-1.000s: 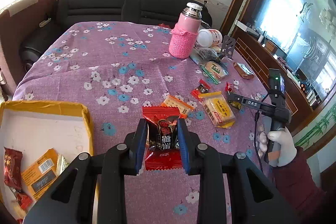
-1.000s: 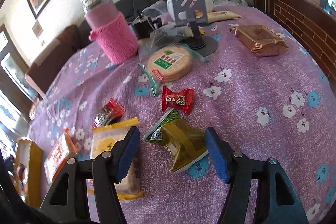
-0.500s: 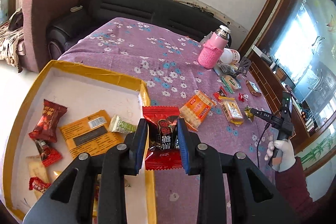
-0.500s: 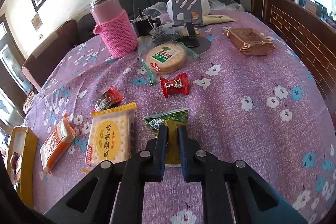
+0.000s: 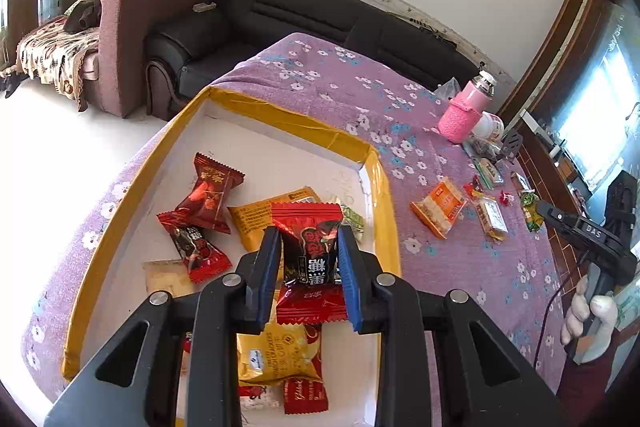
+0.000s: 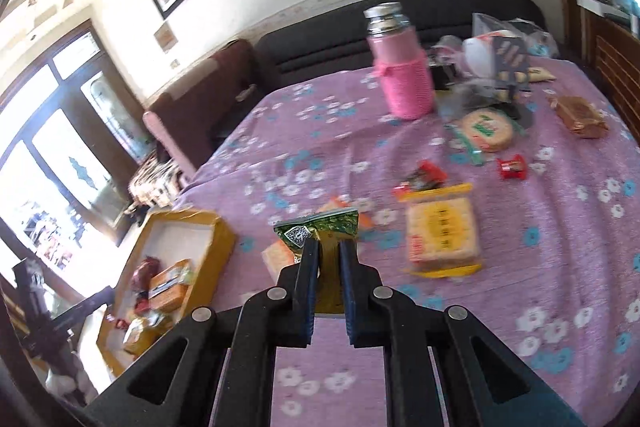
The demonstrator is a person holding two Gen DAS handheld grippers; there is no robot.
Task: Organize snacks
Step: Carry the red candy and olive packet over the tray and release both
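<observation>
A purple flowered tablecloth (image 5: 320,83) fills mid-frame. At lower left sits the yellow-rimmed box (image 5: 384,203), holding wrapped snacks. Above it, low centre, the left gripper (image 5: 308,259) is clenched on a red-and-black candy packet (image 5: 311,251), long axis running up the frame, crimped end uppermost. The right gripper (image 6: 329,255) pinches a green snack packet (image 6: 320,229) upright, low centre, above the cloth.

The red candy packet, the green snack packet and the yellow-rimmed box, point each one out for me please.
red candy packet (image 5: 310,247), left wrist view, its black printed middle between the fingers.
green snack packet (image 6: 320,227), right wrist view, its top sealed edge.
yellow-rimmed box (image 5: 280,113), left wrist view, its far rim.
</observation>
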